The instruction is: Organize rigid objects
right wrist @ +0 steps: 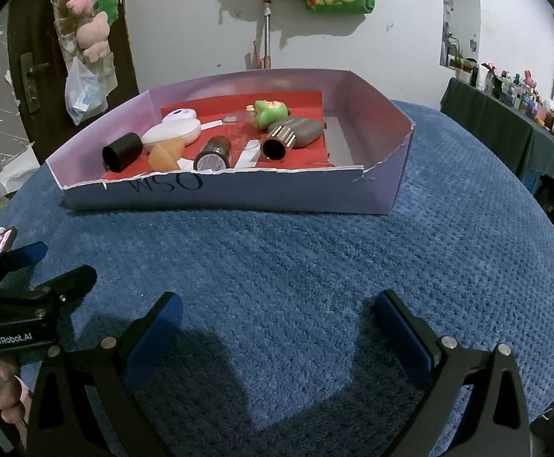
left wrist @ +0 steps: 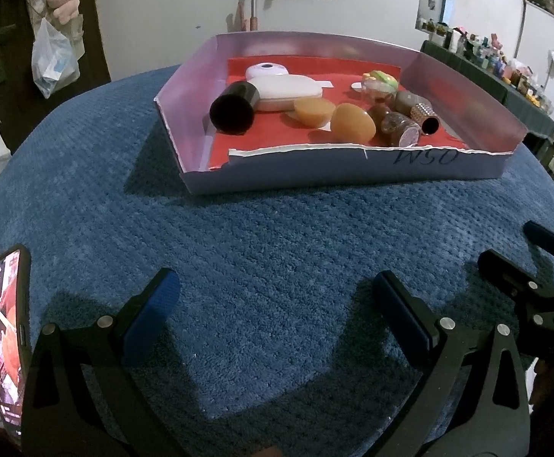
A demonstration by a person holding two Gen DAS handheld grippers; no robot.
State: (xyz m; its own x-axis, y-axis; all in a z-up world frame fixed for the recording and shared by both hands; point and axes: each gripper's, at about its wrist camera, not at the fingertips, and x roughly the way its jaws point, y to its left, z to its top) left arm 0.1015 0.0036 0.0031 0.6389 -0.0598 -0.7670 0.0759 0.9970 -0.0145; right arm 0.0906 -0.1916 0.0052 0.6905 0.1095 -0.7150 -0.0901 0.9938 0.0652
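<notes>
both tools are matte black, with triangular cut-outs in the finger arms, round silver screw heads and blue pads lining the fingers. the left gripper (right wrist: 33, 262) bears white "genrobot.ai" lettering; the right gripper (right wrist: 277, 323) matches it.

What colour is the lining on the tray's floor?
Red, on the floor of the shallow lilac cardboard tray; clearest in the left wrist view.

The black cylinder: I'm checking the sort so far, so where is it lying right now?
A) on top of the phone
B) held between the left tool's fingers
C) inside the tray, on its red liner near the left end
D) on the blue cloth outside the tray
C: the black cylinder lies on its side on the red liner inside the tray, while both tools hang open and empty over the blue cloth.
</notes>
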